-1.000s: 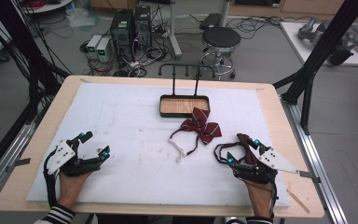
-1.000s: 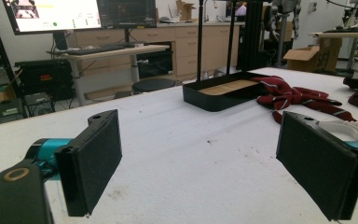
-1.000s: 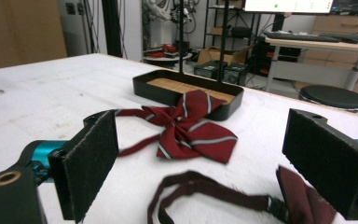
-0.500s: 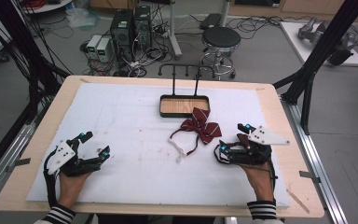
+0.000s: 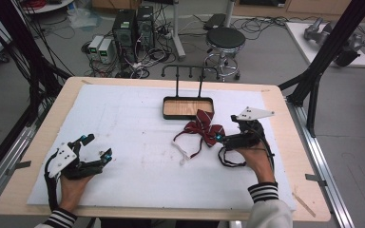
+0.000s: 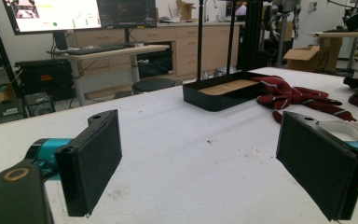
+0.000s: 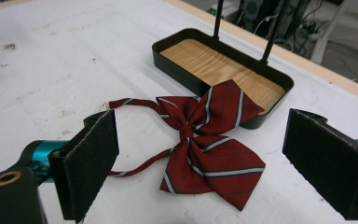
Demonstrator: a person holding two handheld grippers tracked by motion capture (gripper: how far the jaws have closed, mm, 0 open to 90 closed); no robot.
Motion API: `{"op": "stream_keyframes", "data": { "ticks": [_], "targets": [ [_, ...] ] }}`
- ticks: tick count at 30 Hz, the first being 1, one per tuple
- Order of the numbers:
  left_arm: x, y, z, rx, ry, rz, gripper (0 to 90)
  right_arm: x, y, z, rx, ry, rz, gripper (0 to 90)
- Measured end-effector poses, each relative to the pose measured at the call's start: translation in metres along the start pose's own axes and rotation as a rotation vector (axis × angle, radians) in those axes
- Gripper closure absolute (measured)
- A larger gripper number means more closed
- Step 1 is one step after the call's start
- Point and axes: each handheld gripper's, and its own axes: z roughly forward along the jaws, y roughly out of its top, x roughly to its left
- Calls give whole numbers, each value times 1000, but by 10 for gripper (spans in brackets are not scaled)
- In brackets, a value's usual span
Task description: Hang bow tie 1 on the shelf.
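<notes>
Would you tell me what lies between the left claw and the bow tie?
Nothing: in the high view, only bare white table cover separates the left claw from the bow tie.

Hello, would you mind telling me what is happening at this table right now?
A person sits at the table with a two-jaw gripper in each hand. The right gripper is open and pointed at a dark red striped bow tie, which lies flat on the white table cover with one wing over the rim of a black tray with a wooden floor. The jaws are on either side of the bow tie but not touching it. The left gripper is open too, resting apart at the near left.
</notes>
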Motion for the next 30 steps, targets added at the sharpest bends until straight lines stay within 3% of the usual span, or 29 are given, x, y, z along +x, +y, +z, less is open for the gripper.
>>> {"op": "stream_keyframes", "data": {
  "ticks": [16, 20, 23, 30],
  "targets": [
    [1, 0, 0, 2, -1, -3, 143, -13, 36, 53, 245, 74, -29, 96],
    [1, 0, 0, 1, -1, -4, 143, -14, 35, 63, 258, 106, -38, 97],
    [0, 0, 0, 1, -1, -3, 143, -14, 31, 75, 313, 117, -50, 97],
    [0, 0, 0, 3, 0, -2, 143, -14, 30, 90, 351, 142, -54, 98]
  ]
}}
